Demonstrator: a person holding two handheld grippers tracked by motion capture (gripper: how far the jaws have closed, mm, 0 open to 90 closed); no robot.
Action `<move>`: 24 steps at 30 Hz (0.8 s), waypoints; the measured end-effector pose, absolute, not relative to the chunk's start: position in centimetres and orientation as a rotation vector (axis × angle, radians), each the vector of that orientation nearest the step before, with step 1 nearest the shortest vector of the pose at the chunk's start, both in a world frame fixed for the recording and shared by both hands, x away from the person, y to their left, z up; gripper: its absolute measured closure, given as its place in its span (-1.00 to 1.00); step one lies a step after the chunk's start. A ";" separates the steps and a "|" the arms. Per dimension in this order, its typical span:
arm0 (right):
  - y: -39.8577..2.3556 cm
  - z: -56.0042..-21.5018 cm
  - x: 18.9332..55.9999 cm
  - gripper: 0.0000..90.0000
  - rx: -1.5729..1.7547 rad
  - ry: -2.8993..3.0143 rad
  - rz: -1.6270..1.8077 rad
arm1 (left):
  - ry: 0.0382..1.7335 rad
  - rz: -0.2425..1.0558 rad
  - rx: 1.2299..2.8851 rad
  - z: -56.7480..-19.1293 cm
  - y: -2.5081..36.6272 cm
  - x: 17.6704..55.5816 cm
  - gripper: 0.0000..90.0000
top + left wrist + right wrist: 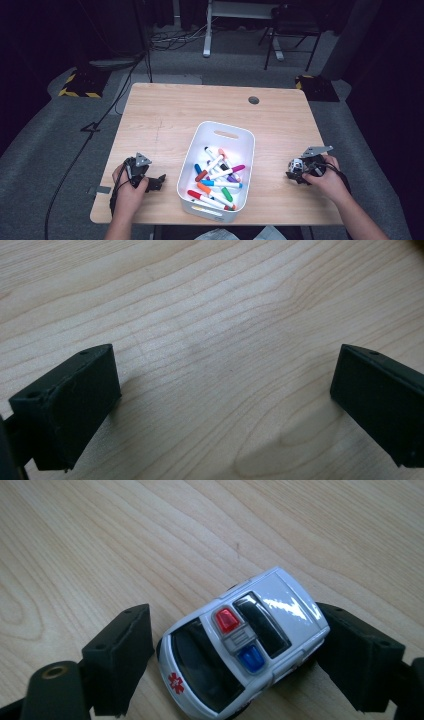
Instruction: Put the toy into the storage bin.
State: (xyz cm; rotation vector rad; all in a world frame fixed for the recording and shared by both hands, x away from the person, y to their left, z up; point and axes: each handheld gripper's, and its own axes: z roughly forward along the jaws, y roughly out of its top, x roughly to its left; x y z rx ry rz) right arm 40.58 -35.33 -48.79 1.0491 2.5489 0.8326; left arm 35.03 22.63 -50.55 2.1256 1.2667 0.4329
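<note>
On the desk (100, 540) right of the white bin (200, 145) of markers (218, 180): toy ambulance (245, 647) straddled by right hand-held gripper (235, 655), jaws spread, seemingly poised for pinching. Left hand-held gripper (225, 400) spread wide over bare wood, idle.

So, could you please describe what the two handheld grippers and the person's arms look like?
Both are black. The left gripper carries a small grey three-cornered plate on top, and a dark cable trails from it along the forearm. The right gripper has a larger grey three-cornered plate. Up close, the jaws are blocky matte-black pads with small holes. The forearms are bare, with no sleeves.
</note>
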 end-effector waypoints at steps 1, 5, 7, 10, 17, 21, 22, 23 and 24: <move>-35.3 -48.8 40.5 -0.59 1.062 2.550 0.836 | 1.267 0.433 2.126 -50.5 22.6 35.0 -1.00; -35.2 -48.8 40.3 -0.58 1.058 2.546 0.849 | 1.267 0.433 2.126 -50.5 22.6 35.0 -1.00; -35.1 -48.8 40.1 -0.52 1.058 2.548 0.851 | 1.267 0.433 2.126 -50.5 22.6 35.0 -1.00; -34.9 -48.8 39.7 -0.48 1.075 2.543 0.863 | 1.267 0.432 2.126 -50.5 22.6 35.0 -1.00; -35.5 -48.9 39.2 -0.53 1.026 2.562 0.875 | 1.265 0.433 2.129 -50.5 22.6 35.0 -1.00; -35.7 -48.9 39.1 -0.47 1.025 2.554 0.883 | 1.264 0.433 2.129 -50.5 22.6 35.0 -1.00; -35.7 -48.8 39.1 -0.47 1.033 2.554 0.878 | 1.267 0.433 2.126 -50.5 22.6 35.0 -1.00; -35.6 -48.8 39.1 -0.47 1.038 2.554 0.875 | 1.265 0.433 2.128 -50.5 22.6 35.0 -1.00; -35.6 -48.8 39.1 -0.46 1.039 2.550 0.873 | 1.267 0.433 2.126 -50.5 22.6 35.0 -1.00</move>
